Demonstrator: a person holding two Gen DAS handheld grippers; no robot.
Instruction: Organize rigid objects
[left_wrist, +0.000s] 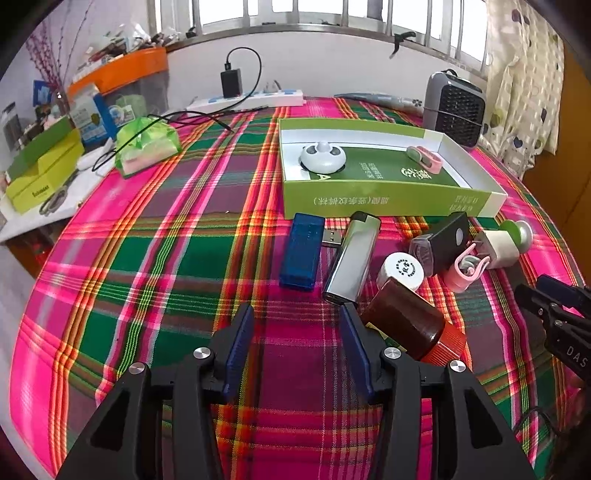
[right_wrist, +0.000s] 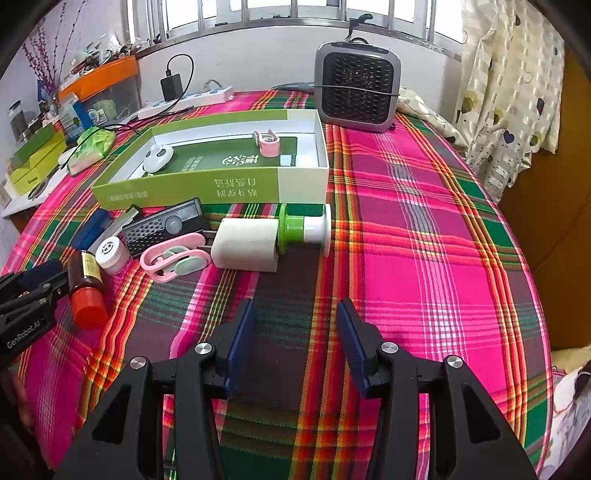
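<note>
Objects for sorting lie in a cluster on the plaid cloth (right_wrist: 424, 258) before the box (left_wrist: 384, 205); both grippers hover over the cloth with nothing held. Left gripper (left_wrist: 297, 317): jaws spread, bare cloth between them, its right finger (left_wrist: 352, 343) just beside the brown bottle (left_wrist: 406, 321), which lies on its side with an orange cap. Right gripper (right_wrist: 295, 314): jaws spread too, over bare cloth, near the white plug (right_wrist: 245, 243).

Beyond the left jaws lie a silver lighter (left_wrist: 352, 258) and a blue USB stick (left_wrist: 301, 251), side by side, then a white-capped jar (left_wrist: 400, 271) touching the bottle. Further right sit a pink clip (left_wrist: 466, 269), a black sensor (left_wrist: 441, 240), the plug, and a green-and-white spool (right_wrist: 304, 229) touching the plug.

Inside the box a white round gadget (left_wrist: 323, 158) lies at the left and a second pink clip (left_wrist: 424, 158) at the right. A grey heater (right_wrist: 356, 90) stands behind the box. Power strip (left_wrist: 247, 99) with a black charger sits at the wall
</note>
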